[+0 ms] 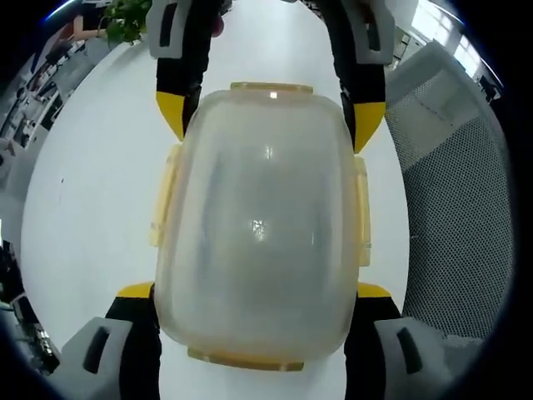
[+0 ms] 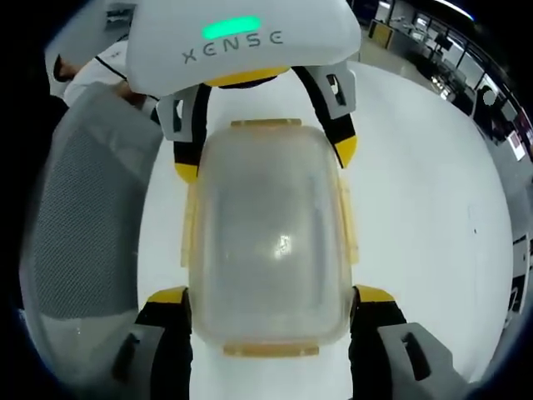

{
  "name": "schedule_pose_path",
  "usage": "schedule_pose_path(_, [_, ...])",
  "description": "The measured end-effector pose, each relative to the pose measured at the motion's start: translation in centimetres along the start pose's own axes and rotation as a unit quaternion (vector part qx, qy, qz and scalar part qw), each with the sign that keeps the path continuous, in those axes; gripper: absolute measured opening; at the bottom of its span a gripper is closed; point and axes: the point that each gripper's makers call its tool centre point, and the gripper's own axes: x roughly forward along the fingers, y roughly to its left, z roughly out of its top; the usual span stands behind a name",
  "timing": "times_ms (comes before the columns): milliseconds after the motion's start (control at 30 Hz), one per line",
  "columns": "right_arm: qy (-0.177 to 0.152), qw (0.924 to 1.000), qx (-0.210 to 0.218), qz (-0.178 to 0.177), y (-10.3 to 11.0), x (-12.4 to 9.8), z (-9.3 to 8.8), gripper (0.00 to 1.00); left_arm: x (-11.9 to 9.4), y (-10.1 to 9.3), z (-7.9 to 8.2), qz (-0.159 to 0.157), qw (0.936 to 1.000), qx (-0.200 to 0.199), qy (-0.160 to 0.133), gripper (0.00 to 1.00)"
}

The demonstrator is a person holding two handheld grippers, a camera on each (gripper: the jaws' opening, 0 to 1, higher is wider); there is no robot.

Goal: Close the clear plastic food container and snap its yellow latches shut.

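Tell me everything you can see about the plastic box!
The box is clear, slightly cloudy plastic with rounded corners, and its lid is on. Yellow latches run along all four edges. It looks empty, though the cloudy plastic makes that hard to tell. It sits on a white table. The left hand-held gripper straddles one end and the right hand-held gripper the opposite end, yellow tips at the corners.

The container [image 1: 258,225] is cloudy clear plastic with pale yellow latches [image 1: 162,204] along its edges. The desk [image 1: 92,192] is plain white. Both tools are black and grey with yellow tips [image 1: 171,108]. A grey mesh chair [image 1: 458,208] carries a fine dotted pattern. The plant [image 1: 125,18] is green.
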Motion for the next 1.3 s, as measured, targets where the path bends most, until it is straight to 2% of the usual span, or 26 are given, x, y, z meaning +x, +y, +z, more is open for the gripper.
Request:
schedule_pose_path(333, [-0.001,0.9999,0.012,-0.004,-1.5,0.1,0.3,0.78,0.1,1.7,-0.2,0.006,0.9999,0.01,0.001,0.94])
schedule_pose_path(800, [-0.027,0.9994,0.018,-0.01,-2.9,0.0,0.7,0.78,0.2,3.2,-0.2,0.007,0.9999,0.006,-0.006,0.94])
schedule_pose_path(1300, [-0.019,0.9996,0.017,-0.011,-4.8,0.2,0.8,0.78,0.4,5.0,-0.1,0.009,0.9999,0.004,-0.011,0.94])
